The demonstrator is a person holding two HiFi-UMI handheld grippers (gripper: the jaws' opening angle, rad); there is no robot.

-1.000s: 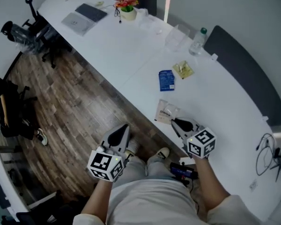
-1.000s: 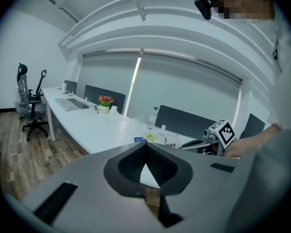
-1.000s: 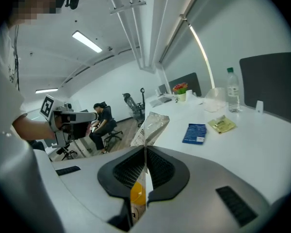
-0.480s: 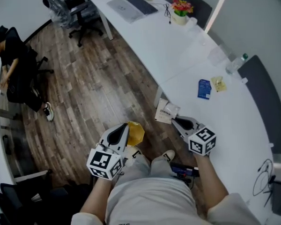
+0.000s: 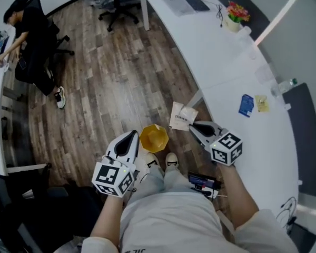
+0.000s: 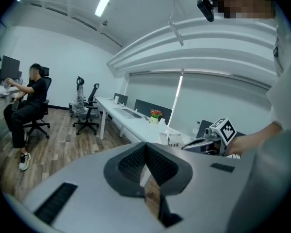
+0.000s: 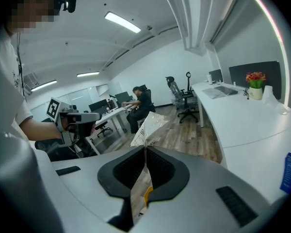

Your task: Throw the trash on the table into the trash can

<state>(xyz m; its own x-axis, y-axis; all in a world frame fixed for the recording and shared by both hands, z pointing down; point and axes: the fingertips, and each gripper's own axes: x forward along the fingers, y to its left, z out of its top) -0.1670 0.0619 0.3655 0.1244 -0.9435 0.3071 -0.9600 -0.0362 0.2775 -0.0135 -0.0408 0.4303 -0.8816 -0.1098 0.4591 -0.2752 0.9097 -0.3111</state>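
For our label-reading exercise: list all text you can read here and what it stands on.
Nothing is legible.
Too small: dark print on the white crinkled packet in the right gripper.
Blurred: print on the blue flat packet on the white table.
No words: square pattern on the gripper's marker cube.

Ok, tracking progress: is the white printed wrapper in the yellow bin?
No, the right tongs hold the white printed wrapper outside the yellow bin.

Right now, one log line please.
right gripper: shut on wrapper; left gripper: shut, empty; bin: on floor, near wrapper; table: blue packet, yellow packet
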